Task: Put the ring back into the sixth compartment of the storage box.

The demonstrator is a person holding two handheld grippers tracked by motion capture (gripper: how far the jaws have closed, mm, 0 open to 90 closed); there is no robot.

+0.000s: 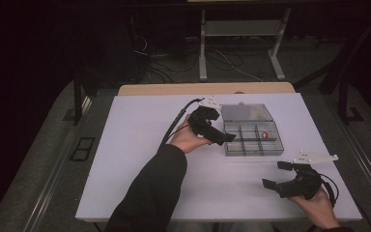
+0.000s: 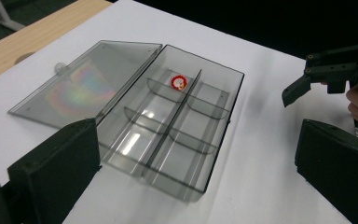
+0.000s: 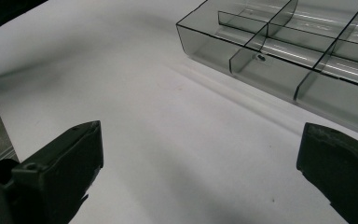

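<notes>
Here the clear box (image 1: 253,137) lay open on the table (image 1: 140,159), a red ring (image 1: 264,136) inside. The left gripper (image 1: 229,137) and right gripper (image 1: 276,174) gaped wide, holding nothing, maybe ready to reach in.

a lab or workshop — dark room, white surface (image 1: 140,159) on a stand, loose cables (image 1: 174,60) over grey carpet (image 1: 24,159), metal desk legs (image 1: 203,48) behind.

On the worktop (image 1: 140,159) sits the divided box (image 1: 253,138), right of centre, its lid (image 1: 247,112) lying open flat behind it. A small round piece (image 1: 264,135) rests in the far right compartment. The left gripper (image 1: 212,128) hovers at the box's left edge; the right gripper (image 1: 276,175) is nearer the front, right.
</notes>
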